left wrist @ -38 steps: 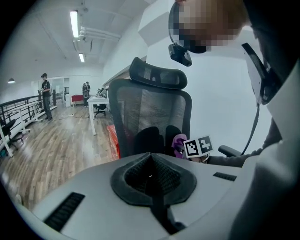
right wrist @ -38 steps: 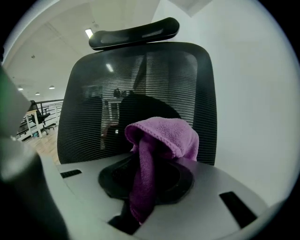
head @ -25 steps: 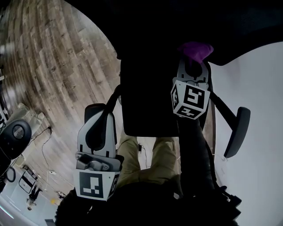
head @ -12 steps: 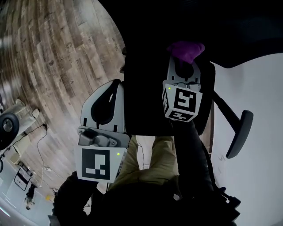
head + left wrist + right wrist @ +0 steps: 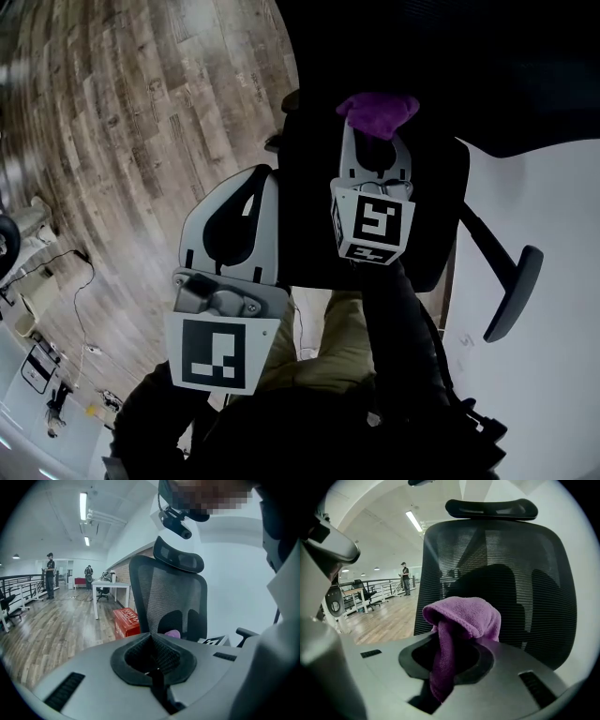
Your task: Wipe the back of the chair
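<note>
The black mesh chair back fills the right gripper view, with its headrest on top. My right gripper is shut on a purple cloth, which bunches over the jaws just in front of the mesh. From the head view the cloth lies against the dark chair back ahead of the right gripper. To the left, my left gripper is shut on nothing beside the chair's left edge. In the left gripper view the chair back stands a little ahead of the shut gripper.
One chair armrest sticks out at the right over a white surface. Wooden floor spreads to the left. A red box and a white table stand behind the chair. Two people are far off.
Both grippers have risen in the head view. The left one has come up alongside the chair's left edge. The right one has shifted slightly left with the cloth.
</note>
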Tool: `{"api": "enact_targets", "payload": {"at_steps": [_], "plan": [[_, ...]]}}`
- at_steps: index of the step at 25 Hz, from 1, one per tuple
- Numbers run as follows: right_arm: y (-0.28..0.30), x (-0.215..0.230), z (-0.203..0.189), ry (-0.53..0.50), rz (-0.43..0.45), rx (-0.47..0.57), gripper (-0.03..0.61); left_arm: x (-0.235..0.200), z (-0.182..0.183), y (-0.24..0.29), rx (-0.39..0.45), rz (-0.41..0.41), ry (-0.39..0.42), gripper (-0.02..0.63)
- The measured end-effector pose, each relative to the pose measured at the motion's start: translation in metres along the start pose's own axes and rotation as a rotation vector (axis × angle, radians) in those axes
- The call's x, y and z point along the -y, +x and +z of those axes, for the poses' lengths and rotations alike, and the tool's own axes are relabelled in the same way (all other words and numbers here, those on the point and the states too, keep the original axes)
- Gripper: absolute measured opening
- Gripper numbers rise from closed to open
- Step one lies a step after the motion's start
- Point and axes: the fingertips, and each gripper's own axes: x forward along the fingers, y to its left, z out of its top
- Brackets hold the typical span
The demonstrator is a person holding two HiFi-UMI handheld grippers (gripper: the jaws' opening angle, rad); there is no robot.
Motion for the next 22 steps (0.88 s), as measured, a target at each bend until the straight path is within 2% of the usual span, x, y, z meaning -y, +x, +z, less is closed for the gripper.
{"api": "enact_targets", "payload": {"at_steps": [5,9,12,17,22], "plan": [[0.008,-0.031,-0.001,0.011,0.044,-0.001,0.070,-0.013,-0.003,-0.006,-0.006,0.005,-0.001,0.003],[0.016,-0.068,0.004,0.008,0.120,-0.011,0.071,-0.022,0.001,-0.016,0.000,0.009,0.011,0.003],[0.019,-0.107,0.019,0.005,0.220,0.009,0.071,-0.031,0.010,-0.030,0.014,0.025,0.017,0.003],[0.006,-0.152,0.073,0.028,0.412,0.123,0.071,-0.037,0.042,-0.071,0.081,0.043,-0.018,0.003],[-0.033,-0.207,0.126,-0.117,0.615,0.254,0.071,-0.010,0.066,-0.124,0.139,-0.005,0.009,0.003]]}}
